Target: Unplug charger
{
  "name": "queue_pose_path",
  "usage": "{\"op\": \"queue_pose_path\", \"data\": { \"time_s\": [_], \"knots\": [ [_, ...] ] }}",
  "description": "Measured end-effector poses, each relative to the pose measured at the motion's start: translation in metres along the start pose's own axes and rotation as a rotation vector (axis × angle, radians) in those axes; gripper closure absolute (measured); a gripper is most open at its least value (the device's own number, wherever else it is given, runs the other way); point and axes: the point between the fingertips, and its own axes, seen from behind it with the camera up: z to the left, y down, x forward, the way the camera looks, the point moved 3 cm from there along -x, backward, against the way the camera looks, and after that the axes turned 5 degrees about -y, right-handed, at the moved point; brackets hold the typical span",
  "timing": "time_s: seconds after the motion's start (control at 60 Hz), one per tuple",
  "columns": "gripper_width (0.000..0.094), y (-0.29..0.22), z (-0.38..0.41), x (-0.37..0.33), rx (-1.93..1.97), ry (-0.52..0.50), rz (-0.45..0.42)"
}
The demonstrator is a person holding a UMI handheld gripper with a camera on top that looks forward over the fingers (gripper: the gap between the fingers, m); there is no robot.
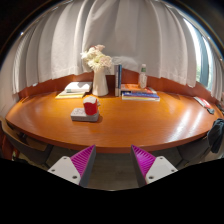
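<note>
My gripper [113, 152] is open and empty, with its magenta pads [84, 160] held apart in front of the near edge of a curved wooden table [130, 125]. Nothing stands between the fingers. No charger shows clearly. A small dark thing [206, 102] lies on the table's far right edge, and I cannot tell what it is.
On the table stand a white vase of white flowers [99, 72], a red mug [90, 105] on a grey block, stacked books [139, 95], an open book [73, 91] and a bottle [143, 76]. White curtains hang behind. A dark object [216, 136] stands at the right.
</note>
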Motion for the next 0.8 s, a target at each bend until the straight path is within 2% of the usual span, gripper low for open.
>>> {"op": "queue_pose_path", "data": {
  "time_s": [0.167, 0.533, 0.567, 0.65, 0.8],
  "knots": [
    [0.0238, -0.01, 0.048, 0.08, -0.004, -0.049, 0.021],
    [0.0239, -0.109, 0.087, 0.229, -0.04, -0.069, -0.057],
    [0.0262, -0.111, 0.086, 0.239, -0.041, -0.056, -0.058],
    [0.0429, -0.112, 0.079, 0.253, -0.034, -0.008, -0.055],
    [0.051, -0.111, 0.082, 0.253, -0.014, -0.024, -0.117]
  ]
}}
